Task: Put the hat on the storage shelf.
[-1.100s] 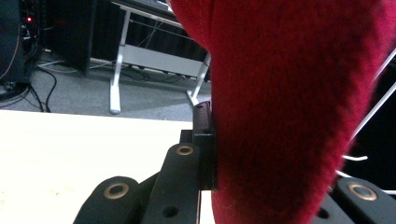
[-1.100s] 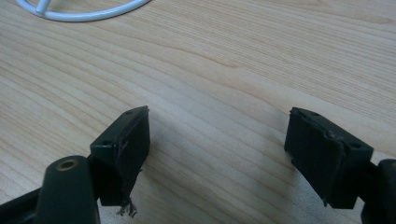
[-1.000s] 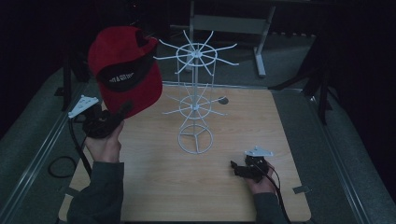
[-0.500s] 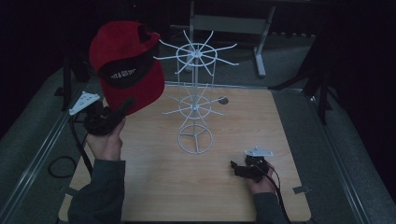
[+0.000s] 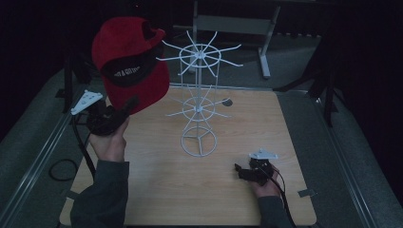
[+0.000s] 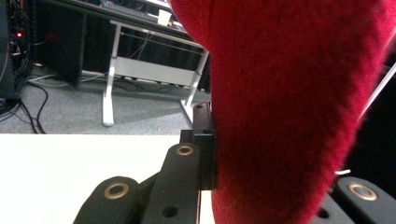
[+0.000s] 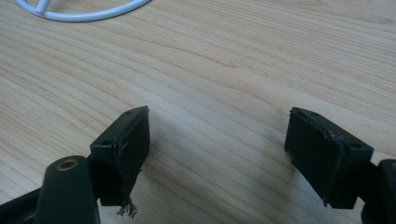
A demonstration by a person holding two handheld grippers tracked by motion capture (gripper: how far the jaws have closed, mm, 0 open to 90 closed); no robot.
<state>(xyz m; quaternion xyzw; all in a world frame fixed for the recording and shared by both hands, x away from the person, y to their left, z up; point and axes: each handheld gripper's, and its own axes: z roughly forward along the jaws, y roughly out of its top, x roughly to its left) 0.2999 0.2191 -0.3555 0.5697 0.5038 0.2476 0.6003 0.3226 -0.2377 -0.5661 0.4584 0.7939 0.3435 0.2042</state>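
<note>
Fingers of left gripper (image 5: 124, 107) clamped on red fabric cap with black band (image 5: 130, 64).
Cap hangs beside white wire rack (image 5: 198, 102); right gripper (image 5: 243, 172) fingers released, low over wooden bench (image 5: 157, 190).

A wooden table (image 5: 157, 190) carries a white wire rack (image 5: 198, 142) at its middle; the right gripper (image 5: 242, 172) rests near-right.

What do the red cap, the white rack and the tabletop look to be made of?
Red cap: soft fabric, probably wool-like or brushed cotton; the left gripper view shows a fuzzy, matte nap. White rack: thin wire, likely coated or painted metal, smooth and white. Tabletop: light wood or wood-look laminate, matte, with visible grain lines.
</note>
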